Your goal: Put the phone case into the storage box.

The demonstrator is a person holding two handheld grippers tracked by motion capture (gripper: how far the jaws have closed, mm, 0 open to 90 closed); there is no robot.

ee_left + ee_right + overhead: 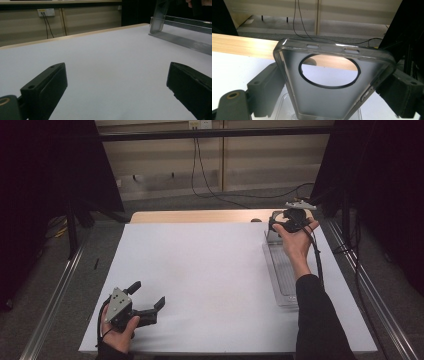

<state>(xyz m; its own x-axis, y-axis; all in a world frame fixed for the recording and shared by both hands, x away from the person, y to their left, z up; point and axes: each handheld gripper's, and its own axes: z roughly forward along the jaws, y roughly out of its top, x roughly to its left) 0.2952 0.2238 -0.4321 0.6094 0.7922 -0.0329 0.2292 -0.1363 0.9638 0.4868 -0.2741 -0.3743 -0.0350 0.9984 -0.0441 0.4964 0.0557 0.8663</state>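
- Right gripper (pixel 289 221) at the far right of the table, raised over the far end of the clear tray (pixel 283 279); jaws clamped on the two long edges of a smoky translucent phone case (pixel 332 82)
- Case held upright, camera cut-out at the top, open back toward the gripper's camera; gripping by the side walls likely keeps the soft shell from folding and leaves its lower end free to go into or out of the tray
- Lower end of the case sits just above or inside the tray's clear end; cannot tell whether they touch
- Tray lies lengthwise along the right edge of the white mat (pixel 200 280), near end toward the person; probably placed there to be in easy reach of the right hand (pixel 296 242)
- Left gripper (pixel 145 306) at the near left corner of the mat, low over the surface, jaws spread wide with nothing but bare mat between them; judged parked well apart so it stays clear of the right arm's work
- In the left gripper view the tray's end wall (pixel 160 20) stands far right, so that claw points toward the work, ready to assist
- Wooden table edge (pixel 195 216) bare beyond the mat
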